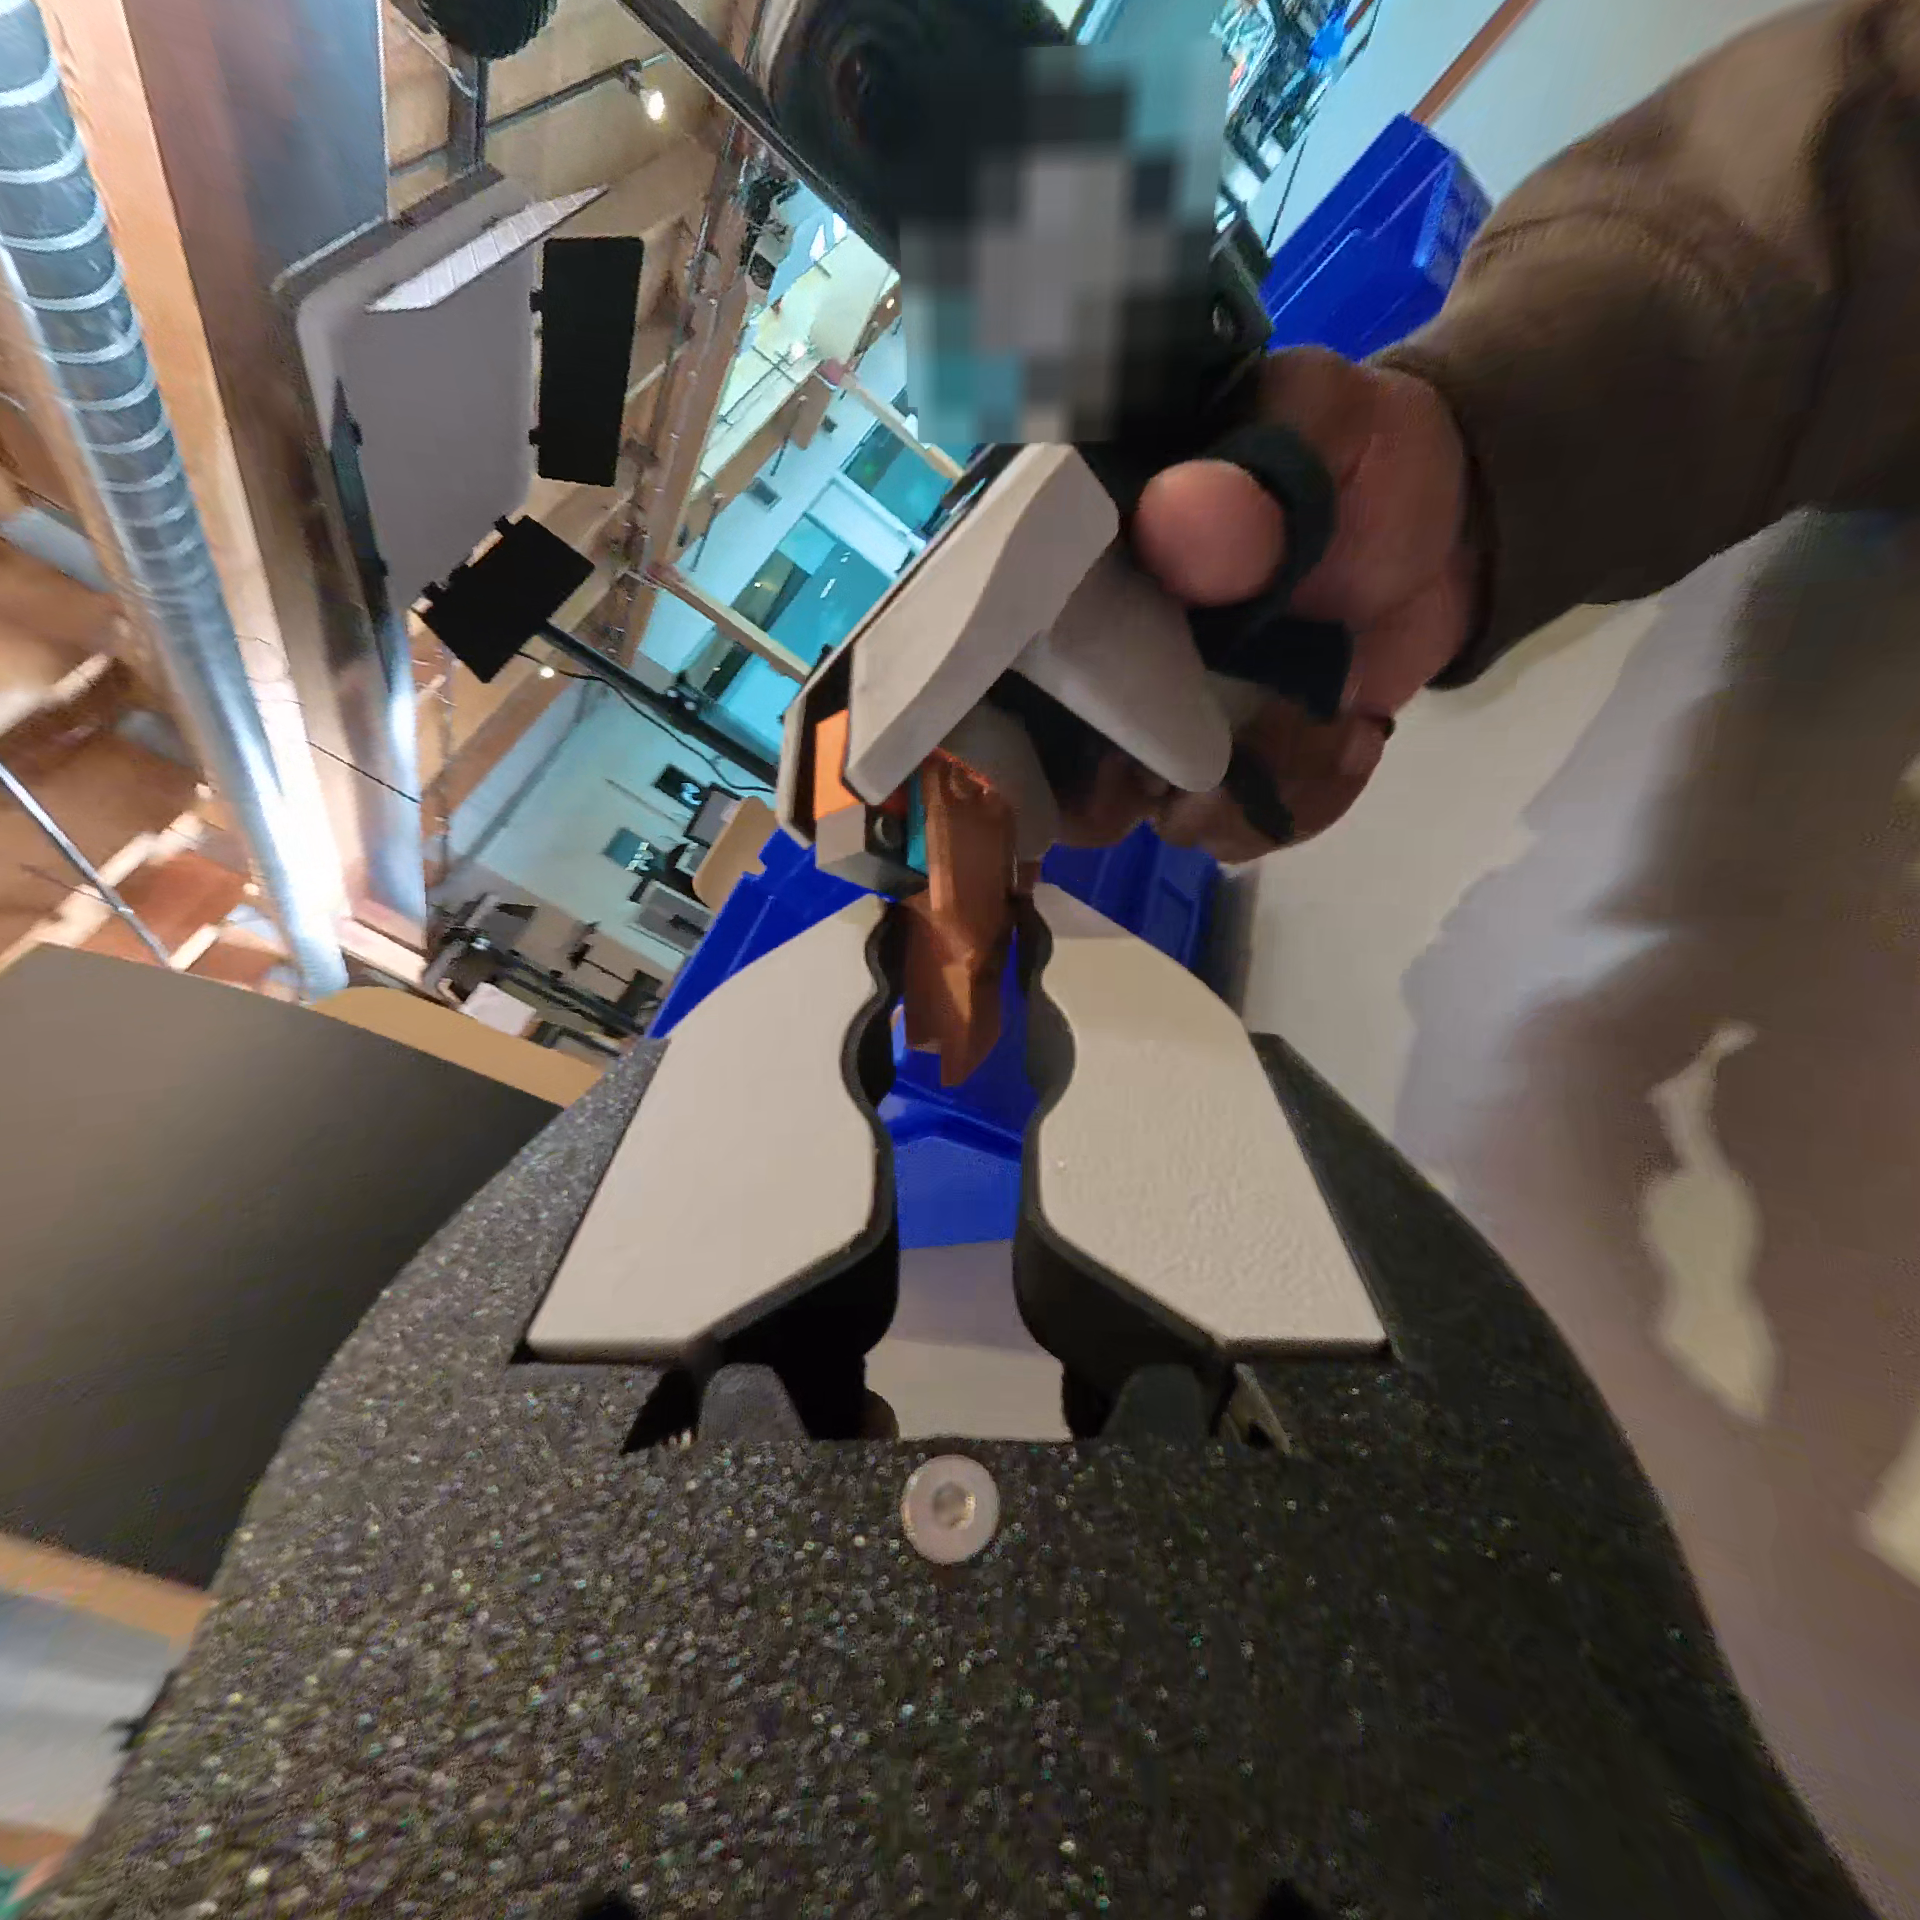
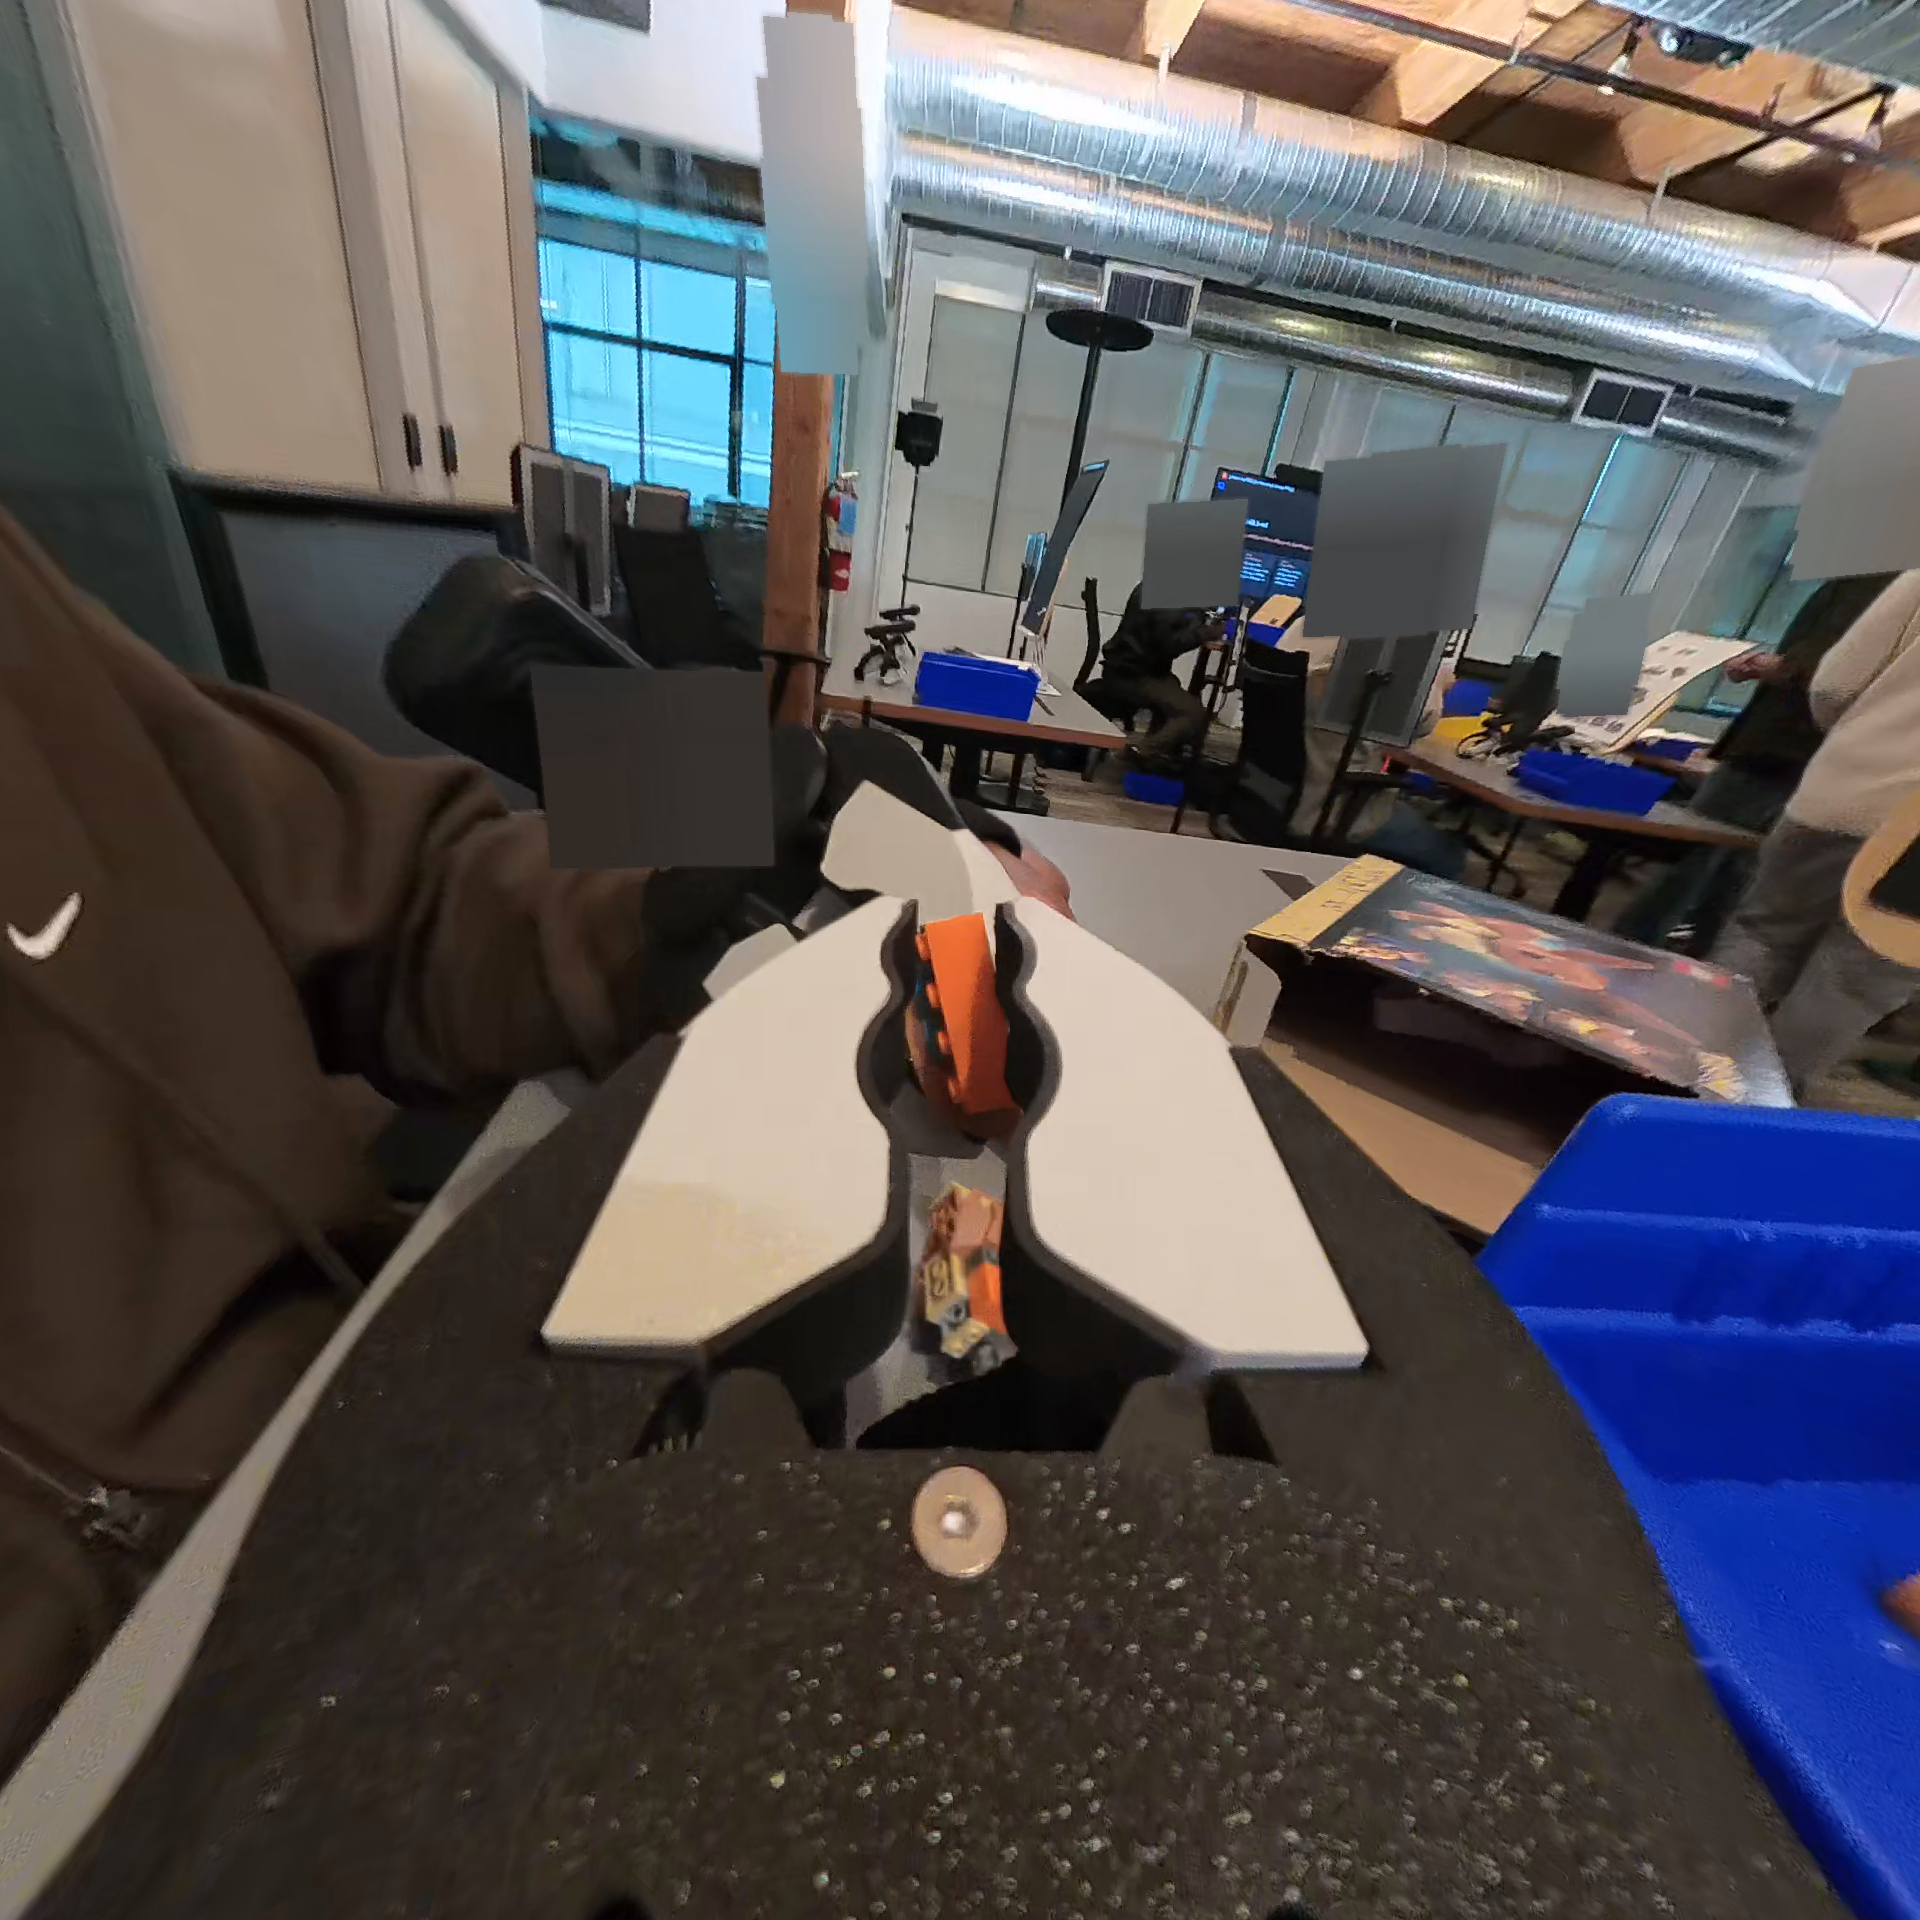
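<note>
Brick assembly (image 2: 961,1023), orange and brown with small studs: sits between the tips of the right tongs (image 2: 961,940), pinched in the scalloped notch. A lower part of the same build, tan and orange (image 2: 961,1288), shows through the gap nearer the camera. Right tongs closed on it, held in the air above the table (image 2: 1164,862).

Left wrist view: the brown end of the assembly (image 1: 951,956) hangs at 12 o'clock between the tips of the left tongs (image 1: 956,925). Left tongs nearly together around that piece; fingers (image 1: 748,1132) appear to touch it on both sides, contact slightly blurred. Just beyond, at 12 to 1 o'clock, the other tongs meet it from the opposite side, carried by a hand (image 1: 1340,582) in a brown sleeve (image 1: 1662,343).

Surroundings, right wrist view: blue bin (image 2: 1745,1351) at 4 o'clock, close beside the gripper body. Printed cardboard box (image 2: 1507,966) at 2 o'clock on the table. Brown hooded top of the person (image 2: 208,987) at 9 o'clock. Farther off, other tables with blue bins (image 2: 977,681), seated and standing people, silver ducting (image 2: 1351,177) overhead.
</note>
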Demonstrator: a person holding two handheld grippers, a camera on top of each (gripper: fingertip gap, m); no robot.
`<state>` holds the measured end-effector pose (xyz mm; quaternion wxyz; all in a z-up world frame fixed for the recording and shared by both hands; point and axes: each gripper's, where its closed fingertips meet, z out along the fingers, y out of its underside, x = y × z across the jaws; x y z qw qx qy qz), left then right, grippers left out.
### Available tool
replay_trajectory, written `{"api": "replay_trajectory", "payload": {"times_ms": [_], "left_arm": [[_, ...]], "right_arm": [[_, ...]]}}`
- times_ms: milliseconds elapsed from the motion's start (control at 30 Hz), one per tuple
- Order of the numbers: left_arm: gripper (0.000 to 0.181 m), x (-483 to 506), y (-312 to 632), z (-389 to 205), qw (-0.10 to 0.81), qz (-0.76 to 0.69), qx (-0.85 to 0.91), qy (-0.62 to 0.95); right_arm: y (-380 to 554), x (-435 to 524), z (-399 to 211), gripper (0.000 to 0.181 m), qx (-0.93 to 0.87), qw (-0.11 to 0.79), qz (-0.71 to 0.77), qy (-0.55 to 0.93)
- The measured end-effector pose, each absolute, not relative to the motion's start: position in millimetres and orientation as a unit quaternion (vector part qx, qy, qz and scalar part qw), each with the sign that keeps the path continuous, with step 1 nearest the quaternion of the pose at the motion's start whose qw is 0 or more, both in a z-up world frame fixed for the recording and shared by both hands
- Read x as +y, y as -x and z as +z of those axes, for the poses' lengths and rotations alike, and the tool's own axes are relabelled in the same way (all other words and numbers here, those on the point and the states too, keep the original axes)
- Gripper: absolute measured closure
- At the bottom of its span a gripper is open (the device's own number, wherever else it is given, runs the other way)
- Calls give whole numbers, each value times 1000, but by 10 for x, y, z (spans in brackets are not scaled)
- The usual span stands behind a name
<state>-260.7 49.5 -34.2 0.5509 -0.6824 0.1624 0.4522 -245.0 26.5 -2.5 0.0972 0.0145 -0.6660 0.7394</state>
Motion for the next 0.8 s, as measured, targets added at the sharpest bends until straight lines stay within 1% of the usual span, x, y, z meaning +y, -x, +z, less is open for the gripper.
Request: {"api": "replay_trajectory", "payload": {"times_ms": [167,300,400,500,633,700,800], "left_arm": [[161,489,2591,-317,531,490,179,668],[160,523,2505,-331,560,447,187,672],[148,536,2422,-314,593,402,185,673],[146,537,2390,-276,616,376,174,670],[148,540,2374,-242,643,346,155,666],[154,535,2357,-209,662,325,144,660],[167,514,2346,-163,688,290,126,653]], "right_arm": [[2403,276,-25,167,-670,126,731,-43],[2334,291,-1,168,-661,158,729,-78],[2267,353,114,169,-628,155,757,-91],[2247,426,217,169,-598,127,787,-84],[2283,444,263,169,-575,72,814,-52],[2309,439,275,168,-564,40,824,-33],[2326,433,277,169,-548,3,836,-17]]}}
